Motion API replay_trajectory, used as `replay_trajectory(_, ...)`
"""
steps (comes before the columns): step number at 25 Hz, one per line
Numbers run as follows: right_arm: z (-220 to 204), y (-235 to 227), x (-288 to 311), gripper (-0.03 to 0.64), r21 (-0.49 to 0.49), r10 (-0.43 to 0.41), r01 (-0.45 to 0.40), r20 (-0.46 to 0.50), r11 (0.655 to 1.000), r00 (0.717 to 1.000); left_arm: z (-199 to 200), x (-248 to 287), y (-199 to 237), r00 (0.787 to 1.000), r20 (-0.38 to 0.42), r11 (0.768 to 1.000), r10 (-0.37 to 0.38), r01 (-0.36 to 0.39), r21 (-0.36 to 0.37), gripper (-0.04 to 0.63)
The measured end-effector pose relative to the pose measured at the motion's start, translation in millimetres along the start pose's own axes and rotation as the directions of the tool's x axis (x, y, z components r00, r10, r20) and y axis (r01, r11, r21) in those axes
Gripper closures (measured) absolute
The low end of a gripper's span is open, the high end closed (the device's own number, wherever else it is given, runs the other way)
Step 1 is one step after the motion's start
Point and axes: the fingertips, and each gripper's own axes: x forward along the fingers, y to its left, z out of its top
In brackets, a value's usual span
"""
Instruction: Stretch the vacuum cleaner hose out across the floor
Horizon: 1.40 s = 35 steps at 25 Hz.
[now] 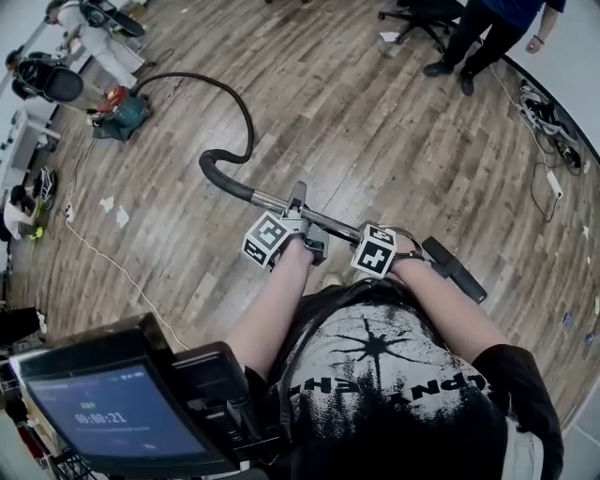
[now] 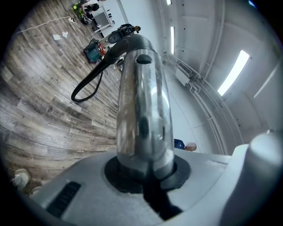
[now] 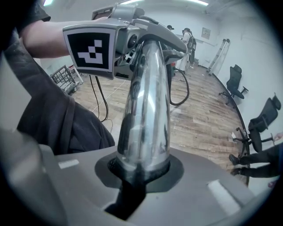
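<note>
A teal vacuum cleaner point(image 1: 122, 112) stands on the wood floor at the far left. Its black hose point(image 1: 239, 103) curves across the floor to a bent handle point(image 1: 220, 169), which joins a chrome wand point(image 1: 333, 222) ending in a black nozzle point(image 1: 455, 269). My left gripper point(image 1: 298, 208) is shut on the wand near the handle. My right gripper point(image 1: 398, 244) is shut on it closer to the nozzle. In the left gripper view the chrome wand point(image 2: 141, 101) runs out from the jaws toward the hose point(image 2: 88, 84). In the right gripper view the wand point(image 3: 146, 106) leads up to the left gripper's marker cube point(image 3: 90, 48).
A person point(image 1: 487, 37) stands at the far right beside an office chair point(image 1: 422, 14). Cables and a power strip point(image 1: 548, 178) lie along the right wall. Paper scraps point(image 1: 112, 211) and a white cord point(image 1: 103, 258) lie on the left. A screen device point(image 1: 103, 412) hangs at my lower left.
</note>
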Motion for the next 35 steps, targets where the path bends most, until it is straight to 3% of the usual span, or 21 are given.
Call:
replay_trajectory(7,0,10,6,0.545,0.015,-0.016,0.017,-0.048,1.0,0.999,0,-6,12,1.0,-0.021,0.999,-0.016,0.015,-0.049,0.555)
replay_trajectory(18,-8,-3,-17,0.545,0.028,-0.014,0.015,-0.037,0.999,0.999,-10,8,-12,0.999,-0.032,0.999,-0.023,0.022,-0.033,0.555)
replay_trajectory(26,-129,-10,-50,0.545,-0.031,-0.007,0.006,-0.029,1.0,1.0,-127,18,-35,0.999,0.029,0.999,-0.014,0.015,-0.033,0.555)
replay_trajectory(35,-214,1,-84,0.543,-0.034,0.024,-0.025,-0.011,0.999,1.0,-216,17,-60,0.999,0.037,1.0,0.01,-0.009,-0.017,0.555)
